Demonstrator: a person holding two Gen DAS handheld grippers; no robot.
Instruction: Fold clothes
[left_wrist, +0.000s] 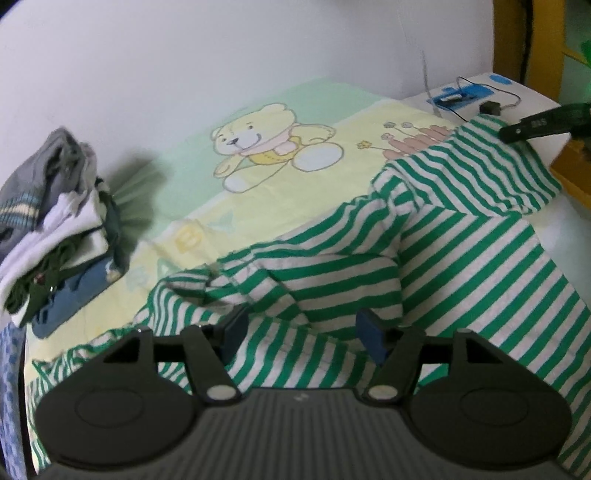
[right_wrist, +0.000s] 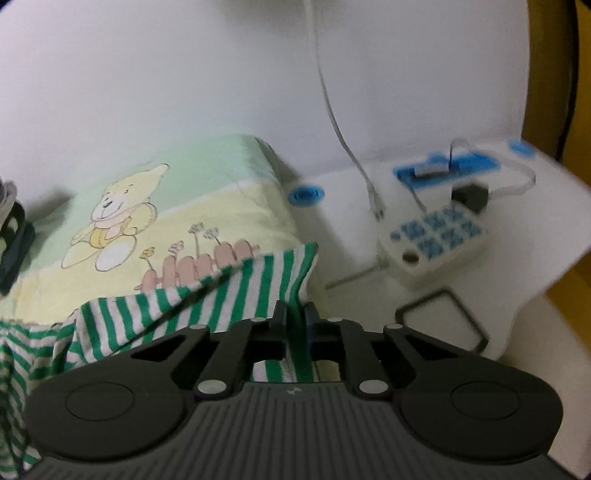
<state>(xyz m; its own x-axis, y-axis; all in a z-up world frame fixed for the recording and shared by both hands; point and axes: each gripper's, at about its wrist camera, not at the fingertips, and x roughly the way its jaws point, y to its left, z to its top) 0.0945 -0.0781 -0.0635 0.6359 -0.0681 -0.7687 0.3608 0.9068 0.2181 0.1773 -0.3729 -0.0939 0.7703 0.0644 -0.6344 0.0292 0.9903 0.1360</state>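
Note:
A green-and-white striped shirt (left_wrist: 424, 254) lies rumpled on a yellow-green bear-print sheet (left_wrist: 295, 184). My left gripper (left_wrist: 303, 332) is open, its blue-padded fingers spread just above the shirt's crumpled lower part, holding nothing. My right gripper (right_wrist: 295, 314) is shut on the striped shirt (right_wrist: 229, 295), pinching a raised edge of it near the sheet's right end. The right gripper also shows in the left wrist view (left_wrist: 535, 125) at the shirt's far right corner.
A pile of folded clothes (left_wrist: 55, 229) sits at the left by the white wall. A white side surface (right_wrist: 424, 258) at the right carries a blue-and-white keypad device (right_wrist: 436, 240), cables and a dark square frame (right_wrist: 443, 321).

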